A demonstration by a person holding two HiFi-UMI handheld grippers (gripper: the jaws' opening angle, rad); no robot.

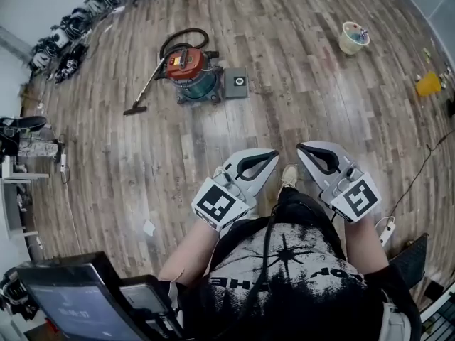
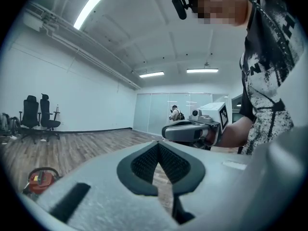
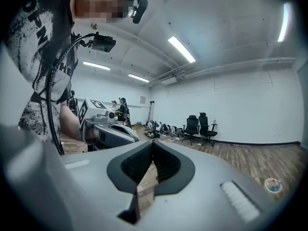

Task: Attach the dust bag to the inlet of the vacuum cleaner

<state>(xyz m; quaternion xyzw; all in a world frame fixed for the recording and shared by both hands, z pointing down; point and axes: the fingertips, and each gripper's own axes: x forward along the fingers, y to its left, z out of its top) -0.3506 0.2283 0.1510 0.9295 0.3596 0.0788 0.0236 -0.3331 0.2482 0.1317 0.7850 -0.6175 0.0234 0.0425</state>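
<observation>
You held the left gripper and right gripper near, jaws together, empty; the vacuum cleaner stood far left.

The person's black T-shirt, at six o'clock, has white letters. Only "HE" can be read.
</observation>
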